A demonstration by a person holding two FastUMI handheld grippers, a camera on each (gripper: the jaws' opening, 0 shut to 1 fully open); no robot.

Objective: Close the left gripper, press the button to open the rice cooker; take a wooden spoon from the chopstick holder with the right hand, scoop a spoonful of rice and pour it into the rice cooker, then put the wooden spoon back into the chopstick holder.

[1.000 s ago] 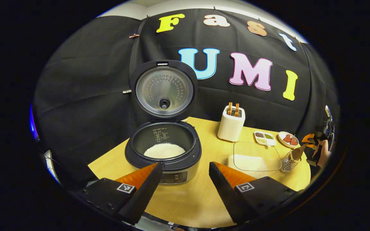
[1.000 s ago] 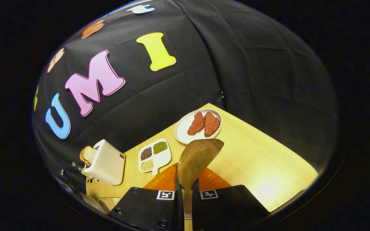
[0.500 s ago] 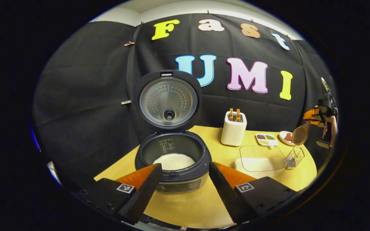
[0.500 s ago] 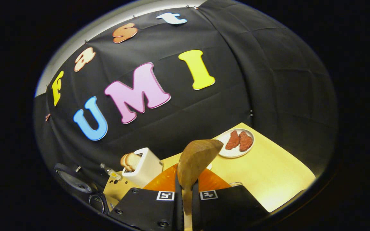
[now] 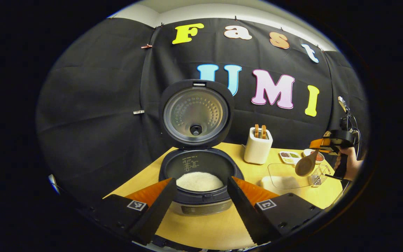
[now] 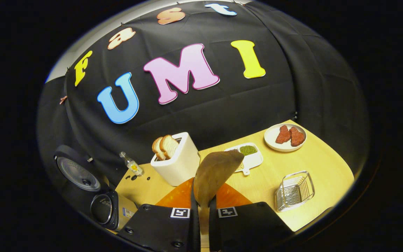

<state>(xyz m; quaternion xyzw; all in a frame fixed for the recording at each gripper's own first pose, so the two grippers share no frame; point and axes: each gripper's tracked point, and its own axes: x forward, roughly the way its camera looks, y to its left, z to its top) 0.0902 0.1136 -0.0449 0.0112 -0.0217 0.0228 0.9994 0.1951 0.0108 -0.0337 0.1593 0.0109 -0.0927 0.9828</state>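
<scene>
- The brown wooden spoon with the broad oval bowl [image 6: 212,175] is the thing in hand: the right gripper [image 6: 201,213] has both black fingers pressed on its handle just below the bowl, and the bowl stands up at 12 o'clock from the fingers, empty.
- In the left gripper view the same spoon [image 5: 305,166] hangs at 3 o'clock, bowl tipped down above the clear glass dish of white rice [image 5: 285,175], held by the far gripper and a hand [image 5: 348,162].
- The wood looks stiff and light, so I judge it will not bend in the scoop; the smooth, narrow handle could twist between flat pads once the bowl is loaded, and the present hold close to the bowl suits that.
- Loose rice will spill easily, so the bowl should stay level on the way across.
- The silver wire chopstick holder [image 6: 294,190] lies at 3 o'clock of the spoon on the pale wooden table [image 6: 327,168], with nothing in it.
- The black round rice cooker [image 5: 199,175] stands with its lid up at 12 o'clock; white rice lies in the pot.
- The left gripper [image 5: 201,201] hangs with its jaws wide apart, holding nothing, the cooker's front between its orange-backed fingers.
- A white toaster with bread slices [image 6: 177,161] stands at 11 o'clock of the spoon.
</scene>
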